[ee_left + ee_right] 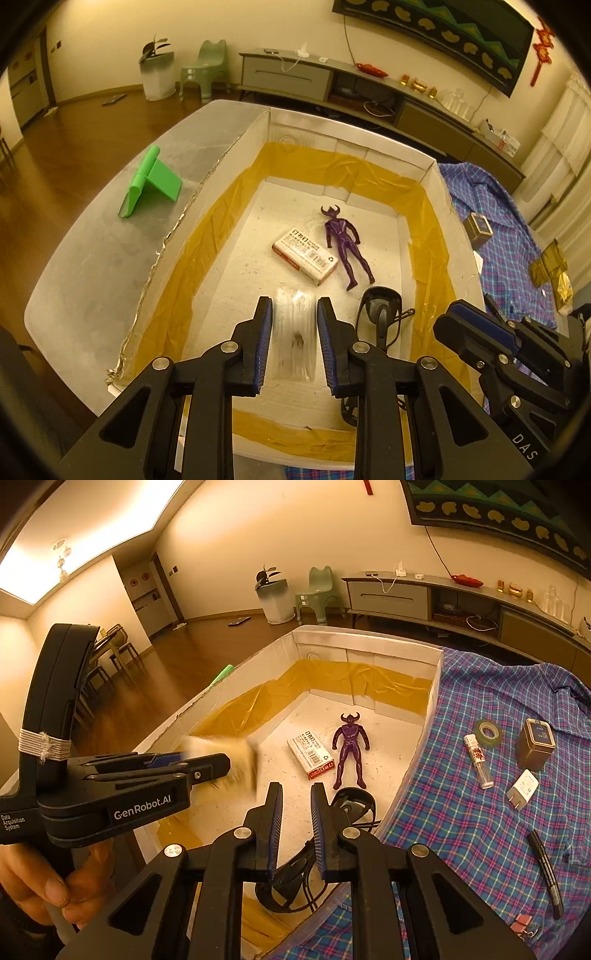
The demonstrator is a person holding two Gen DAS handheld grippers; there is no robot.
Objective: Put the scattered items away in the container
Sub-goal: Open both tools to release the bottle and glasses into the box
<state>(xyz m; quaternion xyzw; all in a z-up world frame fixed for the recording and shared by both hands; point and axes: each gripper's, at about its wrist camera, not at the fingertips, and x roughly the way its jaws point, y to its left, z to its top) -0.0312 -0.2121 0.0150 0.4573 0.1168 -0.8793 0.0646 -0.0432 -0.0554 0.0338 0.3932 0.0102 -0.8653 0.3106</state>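
The container is a white foam box [351, 144] [369, 642] lined with yellow tape. On its floor lie a purple horned figure [343, 240] [349, 746], a staple box [306, 254] [310, 753] and a black scanner-like device [382, 306] [354, 801] with a cable. My left gripper [294, 301] [225, 764] hangs over the box's near end, jaws apart. A clear plastic packet [295, 332] [229, 757] shows motion-blurred between and below its fingers, loose from the pads. My right gripper [297, 788] [454, 310] hovers at the box's right edge, shut and empty.
On the plaid cloth right of the box lie a tape roll [489, 733], a small tube [478, 760], a tin [535, 744], a white charger [522, 788] and a black marker [546, 871]. A green stand [151, 181] sits left of the box. A hand [48, 886] holds the left gripper.
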